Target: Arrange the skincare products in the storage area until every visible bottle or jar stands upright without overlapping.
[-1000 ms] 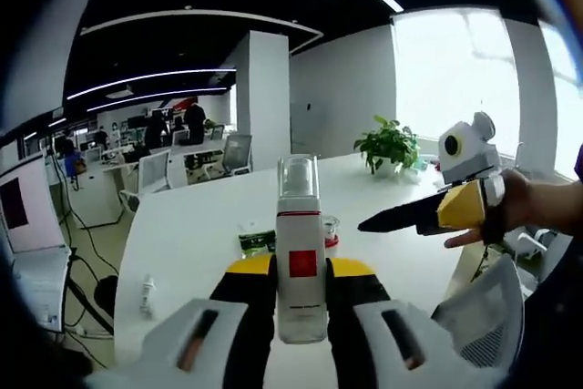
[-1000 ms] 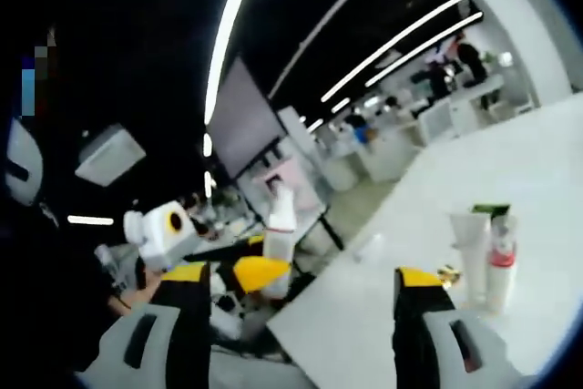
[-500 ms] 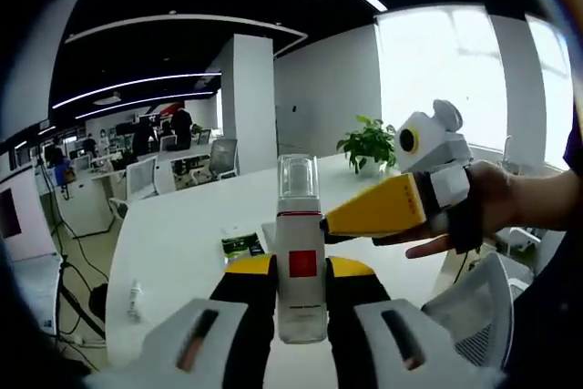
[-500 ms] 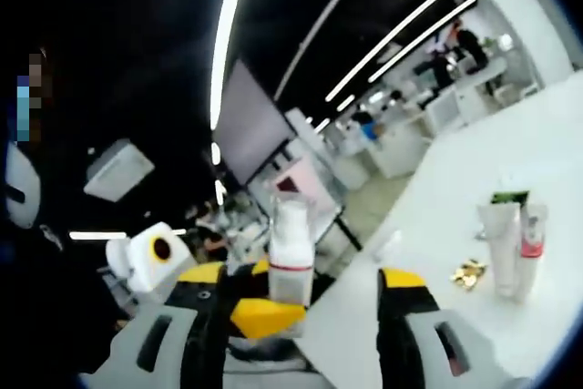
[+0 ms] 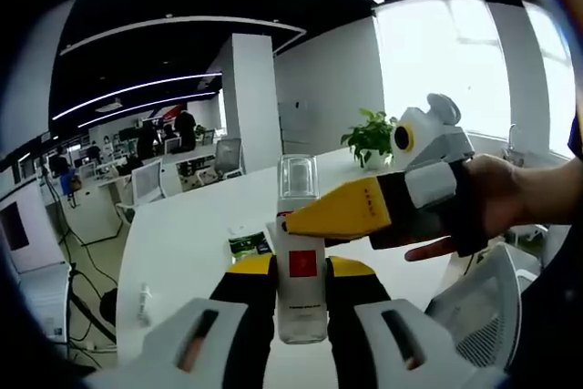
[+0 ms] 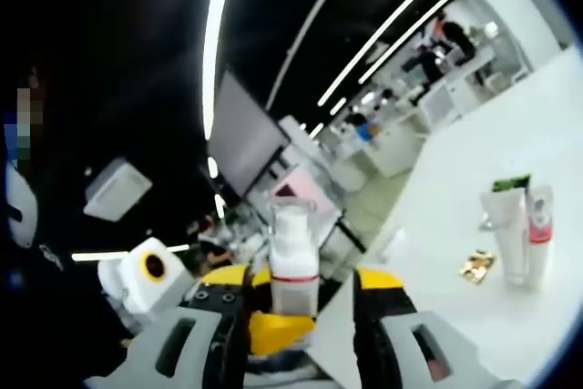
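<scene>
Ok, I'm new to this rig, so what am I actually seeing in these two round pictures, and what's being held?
No robot arm here: a person carries a two-jaw gripper in each hand, each with a fisheye camera looking along its jaws. In the left gripper view, the left gripper is clamped on a clear pump bottle with a red label, held upright above a white table. The right gripper, in the person's hand, reaches in beside the bottle's neck. The right gripper view shows its jaws on either side of that bottle, and two white tubes standing on the table.
</scene>
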